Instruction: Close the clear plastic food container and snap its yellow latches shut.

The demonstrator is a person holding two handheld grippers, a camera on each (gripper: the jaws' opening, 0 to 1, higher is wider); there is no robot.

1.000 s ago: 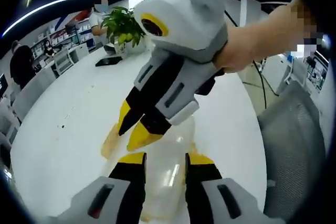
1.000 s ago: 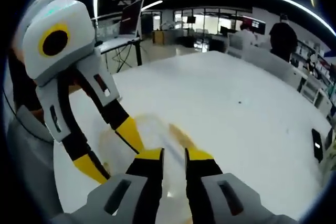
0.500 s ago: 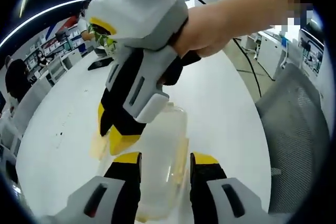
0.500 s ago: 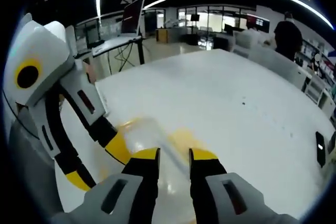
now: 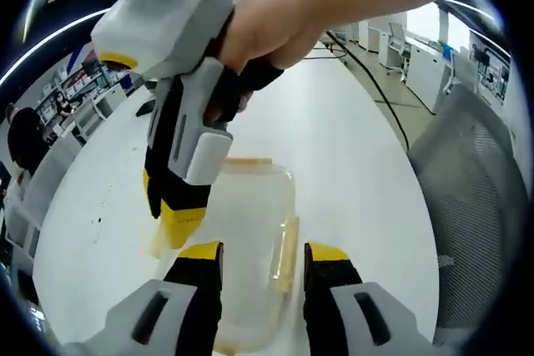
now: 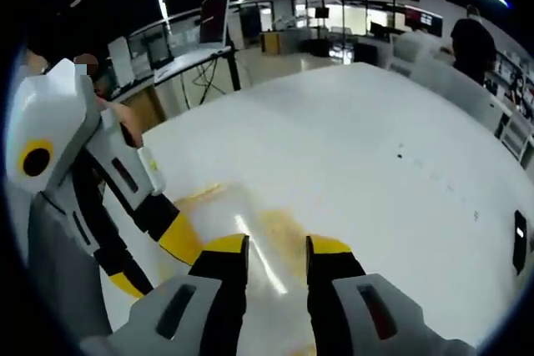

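Sitting on the white counter (image 5: 350, 156), the clear container (image 5: 250, 239) shows yellow latches (image 5: 288, 248); both grippers' jaws stand apart over it.

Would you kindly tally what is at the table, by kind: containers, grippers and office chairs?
Containers: 1, the clear container.
Grippers: 2, the left gripper and the right gripper.
Chairs: 1, the mesh chair.
Total: 4.

Over past second, right gripper (image 5: 175, 218) slides off container (image 5: 250, 248) top to far-side edge; left gripper (image 5: 254, 260) jaws spread wider around container.
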